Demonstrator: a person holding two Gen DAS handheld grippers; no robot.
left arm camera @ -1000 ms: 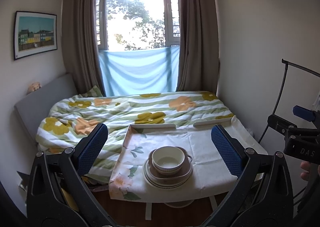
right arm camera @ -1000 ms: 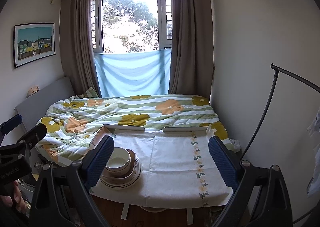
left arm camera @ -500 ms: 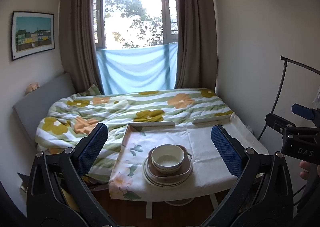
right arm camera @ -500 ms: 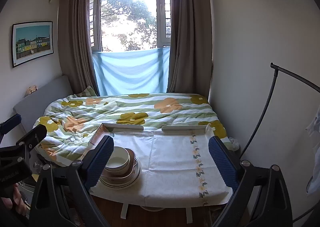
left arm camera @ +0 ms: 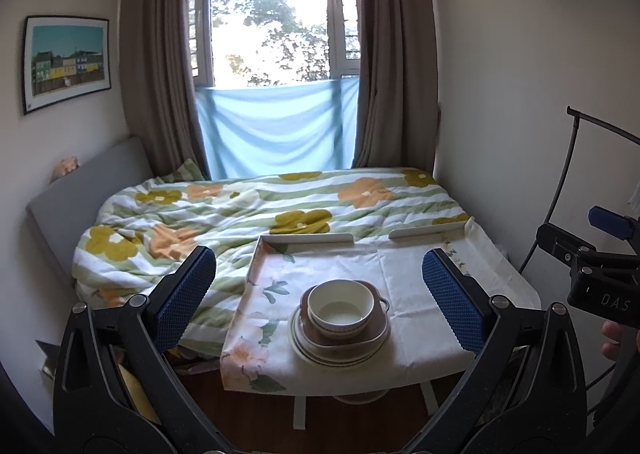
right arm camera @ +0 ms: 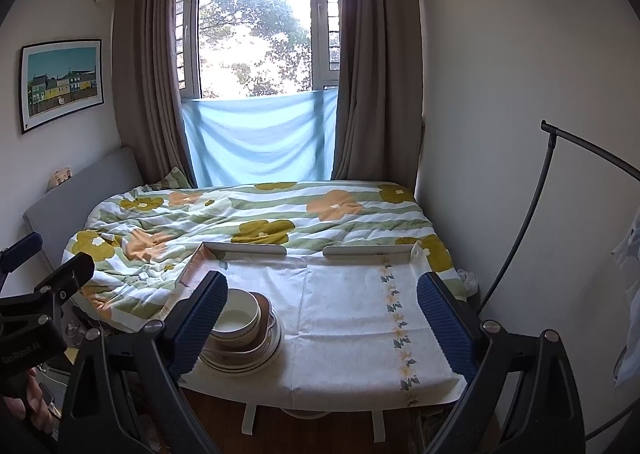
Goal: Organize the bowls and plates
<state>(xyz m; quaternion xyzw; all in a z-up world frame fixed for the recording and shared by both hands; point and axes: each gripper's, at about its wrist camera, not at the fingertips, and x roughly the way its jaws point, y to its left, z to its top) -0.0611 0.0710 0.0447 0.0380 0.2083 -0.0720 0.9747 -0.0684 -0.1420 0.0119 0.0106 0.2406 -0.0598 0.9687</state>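
Observation:
A cream bowl [left arm camera: 341,309] sits in a brown handled dish [left arm camera: 372,338], on a stack of striped plates [left arm camera: 316,352], at the near left part of a small table with a floral cloth [left arm camera: 404,278]. The stack also shows in the right wrist view [right arm camera: 240,328], partly behind my right gripper's left finger. My left gripper [left arm camera: 318,300] is open and empty, held back from the table and framing the stack. My right gripper [right arm camera: 320,318] is open and empty, facing the bare cloth [right arm camera: 352,314] right of the stack.
A bed with a flowered duvet [left arm camera: 248,214] lies behind and left of the table. White raised rails [left arm camera: 308,239] edge the table's far side. A black curved stand [right arm camera: 532,198] is at the right by the wall. Wooden floor shows under the table.
Both views have tilted and shifted slightly; the table and stack sit a little lower and closer in frame. Both grippers stay open. The dishes have not moved.

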